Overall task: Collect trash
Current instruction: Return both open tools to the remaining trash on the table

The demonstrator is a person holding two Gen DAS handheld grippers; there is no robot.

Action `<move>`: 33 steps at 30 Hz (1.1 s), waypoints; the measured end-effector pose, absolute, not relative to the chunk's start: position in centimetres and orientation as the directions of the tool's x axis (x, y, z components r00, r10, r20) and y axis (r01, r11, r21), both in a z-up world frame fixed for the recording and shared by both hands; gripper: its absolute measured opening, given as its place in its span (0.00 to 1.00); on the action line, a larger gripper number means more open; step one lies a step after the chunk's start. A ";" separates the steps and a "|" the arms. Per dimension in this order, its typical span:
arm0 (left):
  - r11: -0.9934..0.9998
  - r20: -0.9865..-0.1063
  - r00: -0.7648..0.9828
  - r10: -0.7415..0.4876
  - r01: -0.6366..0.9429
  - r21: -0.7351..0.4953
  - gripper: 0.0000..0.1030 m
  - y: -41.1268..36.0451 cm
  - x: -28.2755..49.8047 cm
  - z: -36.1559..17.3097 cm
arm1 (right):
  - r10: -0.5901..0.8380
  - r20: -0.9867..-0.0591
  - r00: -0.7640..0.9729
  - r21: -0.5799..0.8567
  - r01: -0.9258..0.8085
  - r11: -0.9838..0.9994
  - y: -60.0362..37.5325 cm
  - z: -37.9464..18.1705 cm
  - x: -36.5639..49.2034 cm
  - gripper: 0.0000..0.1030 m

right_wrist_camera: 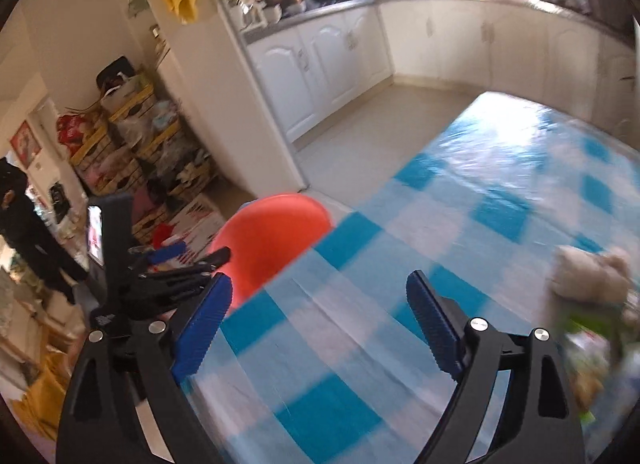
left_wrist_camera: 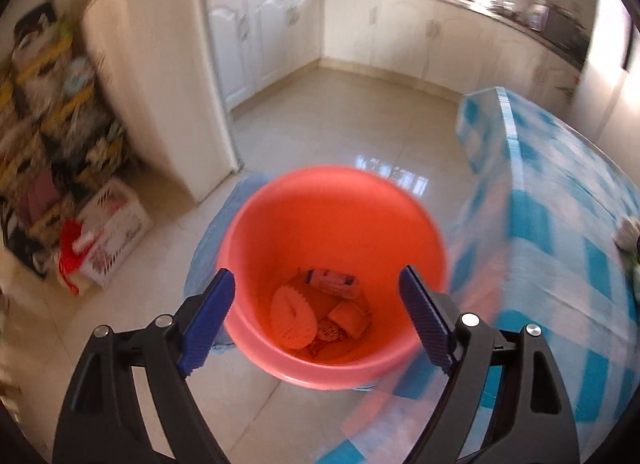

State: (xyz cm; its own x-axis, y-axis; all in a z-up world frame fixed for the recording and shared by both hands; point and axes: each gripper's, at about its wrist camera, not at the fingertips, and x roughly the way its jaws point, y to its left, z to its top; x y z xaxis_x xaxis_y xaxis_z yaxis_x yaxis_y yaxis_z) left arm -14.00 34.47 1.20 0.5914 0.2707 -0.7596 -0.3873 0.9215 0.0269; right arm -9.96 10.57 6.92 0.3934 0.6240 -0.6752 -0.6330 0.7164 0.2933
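An orange bucket (left_wrist_camera: 332, 224) stands on the floor beside the table and holds several pieces of trash (left_wrist_camera: 324, 312), among them a paper cup-liner and a wrapper. My left gripper (left_wrist_camera: 316, 316) is open and empty, hovering right above the bucket's mouth. My right gripper (right_wrist_camera: 320, 324) is open and empty over the blue-and-white checked tablecloth (right_wrist_camera: 460, 224). A crumpled tissue (right_wrist_camera: 588, 276) and blurred wrappers (right_wrist_camera: 592, 352) lie on the table at the right. The bucket (right_wrist_camera: 268, 240) and the left gripper (right_wrist_camera: 180, 264) show at the left of the right wrist view.
White kitchen cabinets (left_wrist_camera: 280, 36) line the far walls. A white pillar (left_wrist_camera: 168, 64) and cluttered shelves (left_wrist_camera: 52, 136) stand left, with a box (left_wrist_camera: 116, 232) on the floor. A blue mat (left_wrist_camera: 216, 232) lies under the bucket. A person (right_wrist_camera: 24, 232) stands far left.
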 end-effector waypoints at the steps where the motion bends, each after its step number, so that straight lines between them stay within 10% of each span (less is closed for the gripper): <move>1: 0.929 -0.753 0.603 0.264 -0.367 0.032 0.84 33.7 -14.0 1.6 | 0.608 -0.670 0.426 0.280 -0.614 0.738 9.3 7.1 -10.7 0.86; 33: 0.896 -0.743 0.597 -0.304 0.444 -0.010 0.87 2.1 -15.0 4.7 | 0.248 -0.606 0.756 0.538 0.161 0.827 -23.7 3.5 -19.9 0.87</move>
State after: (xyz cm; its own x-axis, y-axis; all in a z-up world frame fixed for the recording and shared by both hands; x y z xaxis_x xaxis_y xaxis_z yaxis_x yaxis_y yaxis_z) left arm -14.98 2.06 4.66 0.5970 -0.3037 -0.7426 0.4435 0.8962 -0.0100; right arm -19.95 -23.67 3.51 0.7556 0.2475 -0.6065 0.1607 0.8275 0.5380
